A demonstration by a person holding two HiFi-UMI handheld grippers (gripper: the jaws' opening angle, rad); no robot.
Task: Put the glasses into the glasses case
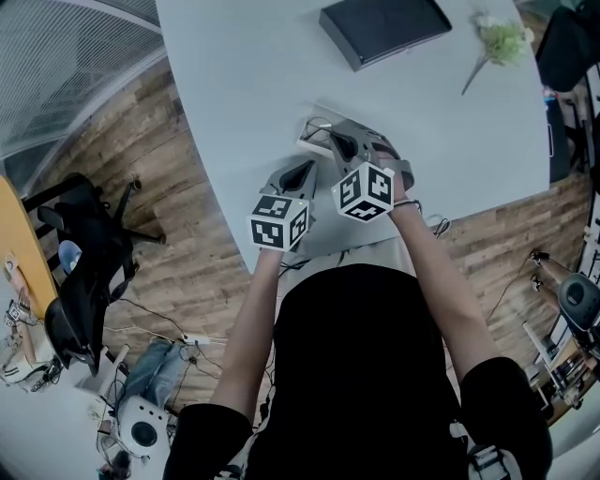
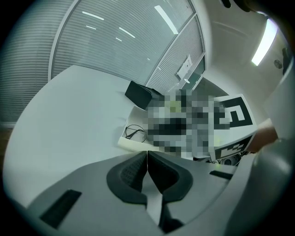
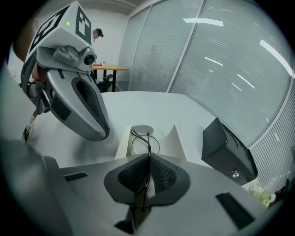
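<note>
My right gripper [image 3: 148, 156] is shut on thin black wire-rimmed glasses [image 3: 146, 138], pinching the frame between its pads. The round lens hangs just over the open white glasses case [image 3: 177, 138], low inside its walls. In the head view the case [image 1: 314, 129] lies on the white table [image 1: 244, 84], in front of both grippers. My left gripper [image 2: 146, 154] is shut on nothing and hovers just left of the case [image 2: 129, 143], where the glasses [image 2: 135, 132] show. From the right gripper view, the left gripper [image 3: 78, 101] hangs above the table to the left.
A black box [image 1: 384, 26] sits at the far side of the table, also seen as the black box [image 3: 228, 152] to the right of the case. A small flower sprig [image 1: 502, 39] lies at the back right. A black office chair [image 1: 80, 253] stands on the wooden floor to the left.
</note>
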